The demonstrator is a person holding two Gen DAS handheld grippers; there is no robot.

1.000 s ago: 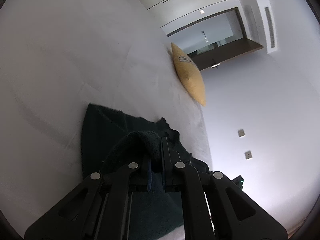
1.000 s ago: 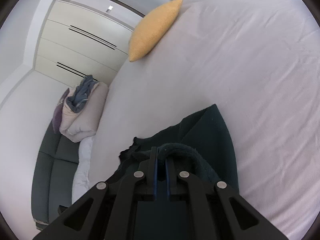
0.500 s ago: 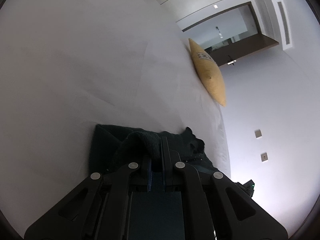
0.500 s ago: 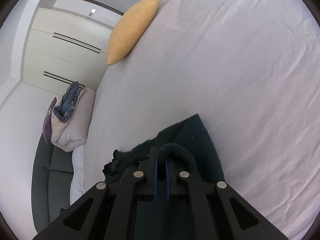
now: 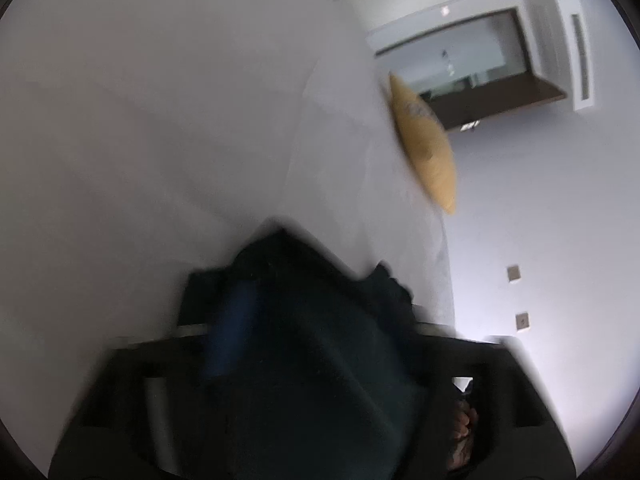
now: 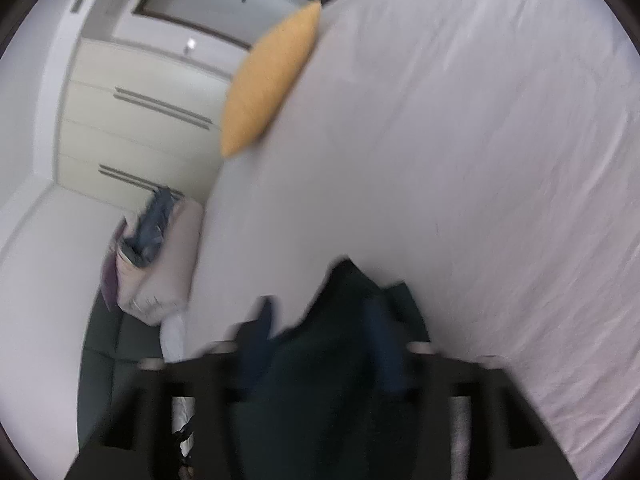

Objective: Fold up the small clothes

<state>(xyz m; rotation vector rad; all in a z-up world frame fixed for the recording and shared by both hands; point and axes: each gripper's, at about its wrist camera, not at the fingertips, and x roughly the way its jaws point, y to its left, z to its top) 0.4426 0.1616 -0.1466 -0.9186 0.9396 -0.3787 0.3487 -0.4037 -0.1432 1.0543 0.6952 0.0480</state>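
Observation:
A dark green garment (image 5: 320,344) lies on the white bed sheet (image 5: 160,120) and fills the space between my left gripper's (image 5: 316,312) spread jaws; a blue finger pad (image 5: 232,328) shows at its left. The view is motion-blurred. In the right wrist view the same garment (image 6: 320,360) lies between my right gripper's (image 6: 320,320) spread jaws, with blue pads (image 6: 256,340) on either side. Both grippers are open, with the cloth loose between the fingers.
A yellow cushion (image 5: 426,148) lies at the bed's far edge, also in the right wrist view (image 6: 272,80). A pile of bedding and clothes (image 6: 152,256) sits on a dark sofa (image 6: 108,352) beside the bed. White wardrobe doors (image 6: 132,120) stand behind.
Both grippers were shut on a fold of the garment; now both have opened and let go. Both views are blurred by motion.

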